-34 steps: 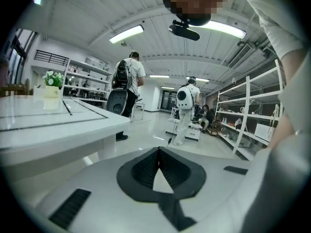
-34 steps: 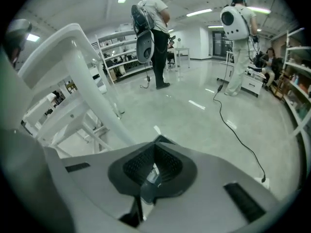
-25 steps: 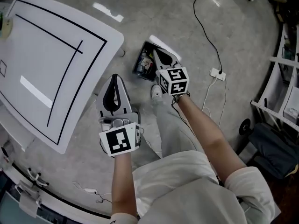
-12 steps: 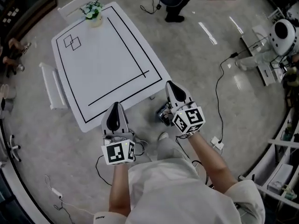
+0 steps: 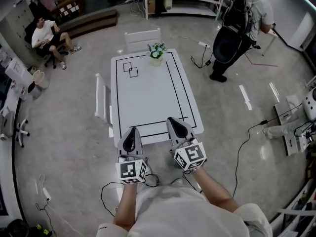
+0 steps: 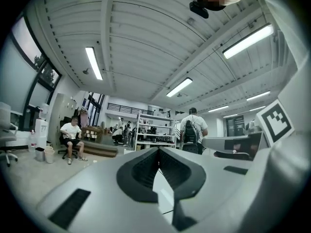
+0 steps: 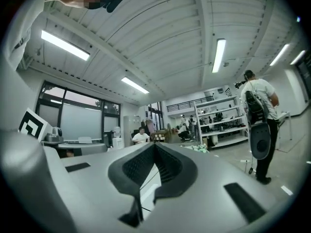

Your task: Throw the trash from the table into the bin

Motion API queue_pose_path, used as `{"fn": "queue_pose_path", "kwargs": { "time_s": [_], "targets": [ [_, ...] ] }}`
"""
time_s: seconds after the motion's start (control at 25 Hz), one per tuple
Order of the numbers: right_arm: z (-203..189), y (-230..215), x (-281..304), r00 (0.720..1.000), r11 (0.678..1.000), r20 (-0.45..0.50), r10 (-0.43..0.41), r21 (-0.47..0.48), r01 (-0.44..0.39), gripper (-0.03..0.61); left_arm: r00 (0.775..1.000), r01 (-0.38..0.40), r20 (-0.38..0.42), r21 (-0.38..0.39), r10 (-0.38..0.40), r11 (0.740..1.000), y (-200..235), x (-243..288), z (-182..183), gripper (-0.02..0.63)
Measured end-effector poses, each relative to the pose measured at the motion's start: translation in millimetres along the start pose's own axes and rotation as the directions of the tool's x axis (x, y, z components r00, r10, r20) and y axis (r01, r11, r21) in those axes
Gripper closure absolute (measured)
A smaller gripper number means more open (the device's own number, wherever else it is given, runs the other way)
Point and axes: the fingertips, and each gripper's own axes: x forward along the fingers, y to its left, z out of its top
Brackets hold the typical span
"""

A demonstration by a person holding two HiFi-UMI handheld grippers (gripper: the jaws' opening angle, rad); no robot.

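At near edge of white, black-lined rectangular surface point(image 5: 148, 93): left tool point(image 5: 132, 131) and right tool point(image 5: 173, 121) closed, empty. No trash visible, so handling can't be judged.

The bench point(image 5: 148, 100) is standing on the grey floor, and its top is white and rectangular, with rounded corners. A flower pot point(image 5: 156, 54) is sitting in the middle of the far short edge, and from this pot the top is stretching toward the camera. Thin black lines are drawing a long rectangle on the surface. Two small black squares, touching each other, are lying just left of the pot.
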Motion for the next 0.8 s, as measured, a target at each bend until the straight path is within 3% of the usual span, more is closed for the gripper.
{"fn": "queue_pose_path", "kwargs": {
  "time_s": [0.24, 0.8],
  "targets": [
    [8, 52, 45, 0.994, 0.994, -0.038, 0.105, 0.036, -0.104, 0.571, 0.999, -0.044, 0.019, 0.018, 0.043, 0.999, 41, -3, 20, 0.609],
    [12, 99, 126, 0.992, 0.99, -0.053, 0.117, 0.082, -0.112, 0.571, 0.997, -0.077, 0.031, 0.058, 0.075, 0.995, 131, -8, 32, 0.609]
  ]
}}
